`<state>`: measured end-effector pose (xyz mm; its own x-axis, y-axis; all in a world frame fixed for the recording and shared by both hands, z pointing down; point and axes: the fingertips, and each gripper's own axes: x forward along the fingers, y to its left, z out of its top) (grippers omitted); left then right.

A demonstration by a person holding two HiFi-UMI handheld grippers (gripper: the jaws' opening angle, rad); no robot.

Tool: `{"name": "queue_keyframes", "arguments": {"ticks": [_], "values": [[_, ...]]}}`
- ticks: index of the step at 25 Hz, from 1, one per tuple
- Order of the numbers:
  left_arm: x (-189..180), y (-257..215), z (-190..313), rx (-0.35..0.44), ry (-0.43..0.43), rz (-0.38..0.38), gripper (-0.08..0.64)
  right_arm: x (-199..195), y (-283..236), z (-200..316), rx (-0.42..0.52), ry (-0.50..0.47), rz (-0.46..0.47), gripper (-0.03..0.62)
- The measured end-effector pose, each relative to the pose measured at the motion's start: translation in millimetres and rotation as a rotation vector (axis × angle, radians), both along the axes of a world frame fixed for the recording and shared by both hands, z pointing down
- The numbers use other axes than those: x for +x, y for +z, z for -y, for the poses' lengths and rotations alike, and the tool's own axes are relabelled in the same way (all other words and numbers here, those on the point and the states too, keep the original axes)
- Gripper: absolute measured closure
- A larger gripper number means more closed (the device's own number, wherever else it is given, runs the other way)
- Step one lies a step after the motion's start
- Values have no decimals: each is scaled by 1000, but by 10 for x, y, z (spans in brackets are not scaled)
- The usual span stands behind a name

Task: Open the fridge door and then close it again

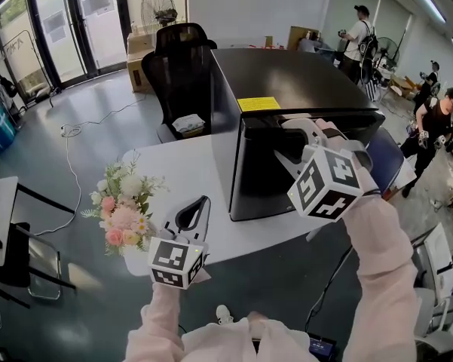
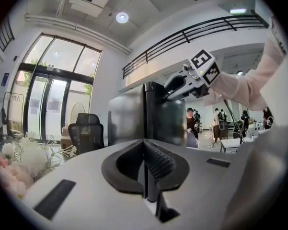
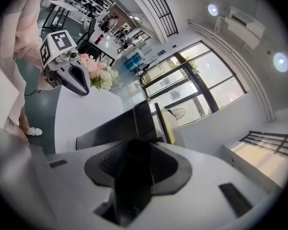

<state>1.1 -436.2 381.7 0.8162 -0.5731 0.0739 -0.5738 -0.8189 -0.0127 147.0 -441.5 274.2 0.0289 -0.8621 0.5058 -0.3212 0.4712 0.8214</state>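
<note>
Right tool (image 1: 286,138) grips the top edge of the glossy black fridge door (image 1: 260,172); left tool (image 1: 200,207) hangs pinched shut, empty.

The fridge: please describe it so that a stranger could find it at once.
Find the white table in the head view. On its right part stands the fridge, a big black box. Unlike the pale bouquet at the table's left, it is dark and bears a yellow label on top.

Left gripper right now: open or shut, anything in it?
Shut and empty. The left gripper has its jaws pressed together in its own view, nothing between them.
</note>
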Motion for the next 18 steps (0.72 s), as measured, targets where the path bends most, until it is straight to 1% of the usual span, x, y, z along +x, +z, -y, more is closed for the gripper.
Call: {"name": "queue_keyframes", "arguments": {"ticks": [7,12,15,18], "values": [[45,60,-62,-9,17,9,549,4,1,-1,-25,15,1,456],[55,84,-111,-17,18,8,549,2,-15,-11,-52,-2,15,467],[64,110,-158,-20,19,15,549,7,-11,-24,-49,6,12,469],[49,101,-191,-19,9,15,549,5,-16,-35,-41,-11,11,471]]}}
